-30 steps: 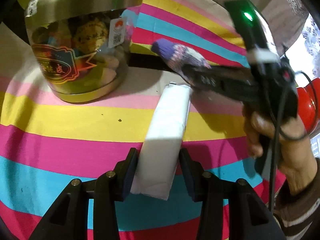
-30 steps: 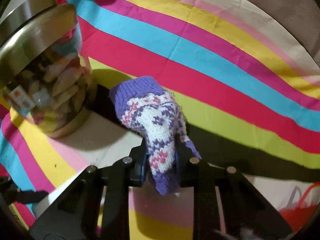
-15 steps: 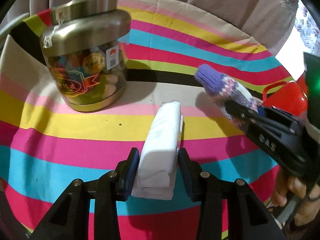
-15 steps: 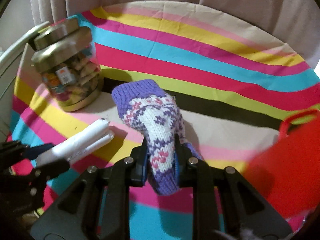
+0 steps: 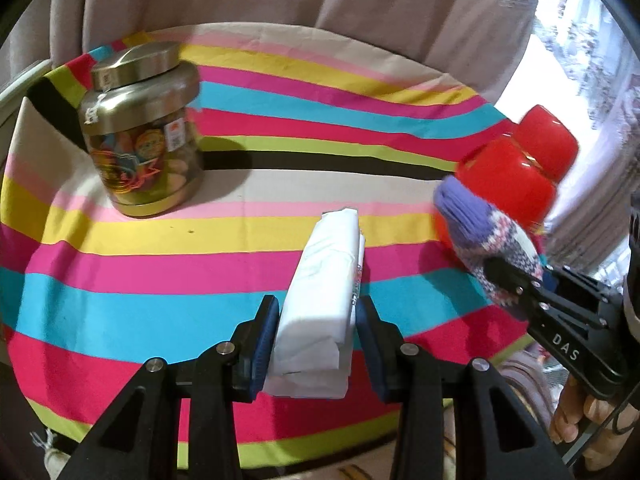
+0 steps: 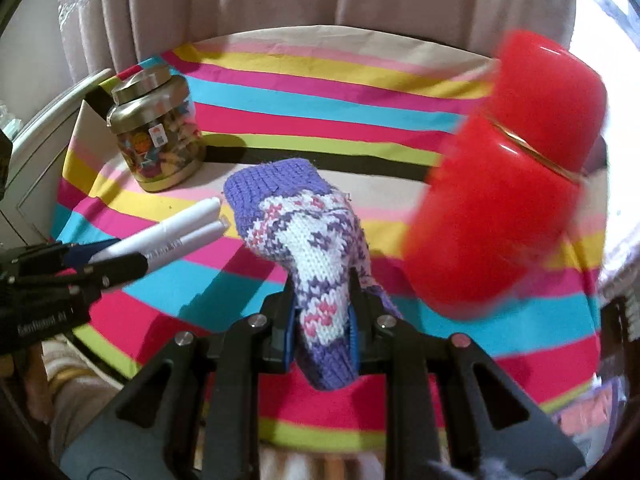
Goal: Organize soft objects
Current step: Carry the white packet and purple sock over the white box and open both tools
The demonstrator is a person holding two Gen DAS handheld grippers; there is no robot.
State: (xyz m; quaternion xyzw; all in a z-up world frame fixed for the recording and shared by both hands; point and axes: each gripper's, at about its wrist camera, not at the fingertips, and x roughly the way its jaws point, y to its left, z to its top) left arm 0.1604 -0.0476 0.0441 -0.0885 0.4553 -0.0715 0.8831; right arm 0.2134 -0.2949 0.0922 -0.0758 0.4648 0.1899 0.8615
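Note:
My left gripper [image 5: 318, 344] is shut on a white tissue pack [image 5: 324, 296] and holds it above the striped tablecloth. The pack also shows in the right wrist view [image 6: 172, 240], at the left. My right gripper [image 6: 322, 316] is shut on a purple, white and pink knitted sock [image 6: 308, 248], held above the cloth. In the left wrist view the sock [image 5: 484, 236] and the right gripper [image 5: 516, 280] are at the right, close in front of a red container.
A round table under a striped tablecloth [image 5: 160, 248] stands before grey curtains. A glass jar with a metal lid [image 5: 144, 136] stands at the back left, seen too in the right wrist view [image 6: 156, 136]. A red plastic container [image 6: 504, 168] stands at the right.
Both grippers have pulled back and up from the jar, each with its object. The red container has come into view at the right.

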